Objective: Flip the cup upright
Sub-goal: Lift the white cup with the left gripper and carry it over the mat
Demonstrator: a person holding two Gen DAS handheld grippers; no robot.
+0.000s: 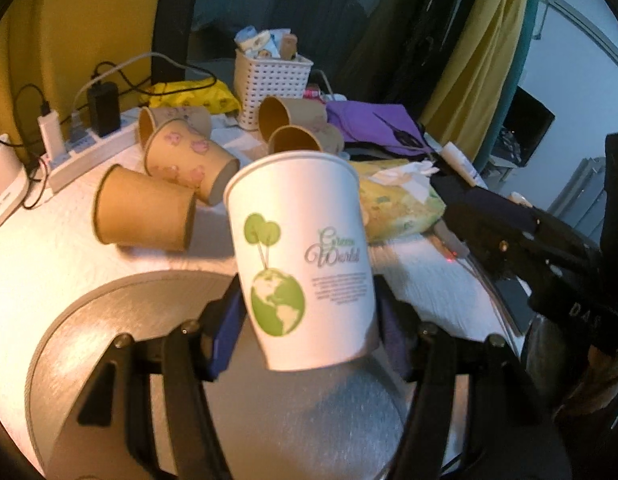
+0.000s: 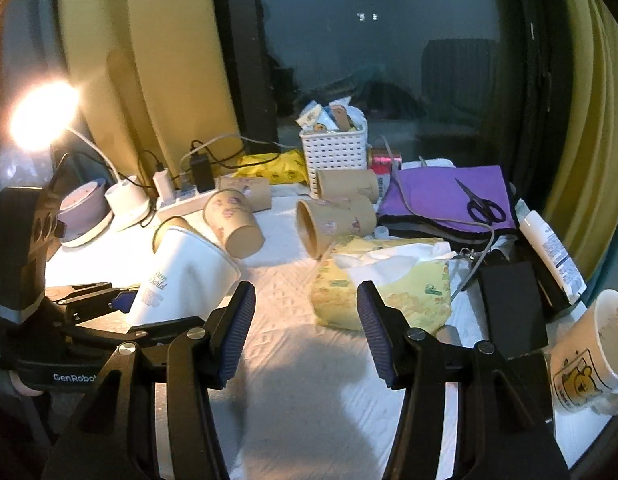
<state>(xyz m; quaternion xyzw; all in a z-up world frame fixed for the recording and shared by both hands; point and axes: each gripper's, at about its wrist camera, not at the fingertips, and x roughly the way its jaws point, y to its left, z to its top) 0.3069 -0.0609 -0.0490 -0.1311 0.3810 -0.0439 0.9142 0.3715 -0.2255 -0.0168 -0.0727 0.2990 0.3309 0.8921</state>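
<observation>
Gripping the white paper cup with the green globe print (image 1: pixel 305 264) low on its wall, the left gripper (image 1: pixel 305 320) holds it mouth-up, slightly tilted, above the white table (image 1: pixel 37 264), while the wide-open, empty right gripper (image 2: pixel 305 332) hovers beside it.

Dark window (image 2: pixel 369 60) behind the desk (image 2: pixel 293 344), yellow curtains (image 2: pixel 149 60) on both sides. Bright lamp (image 2: pixel 41 116) at left; white textured cover on the desk.
</observation>
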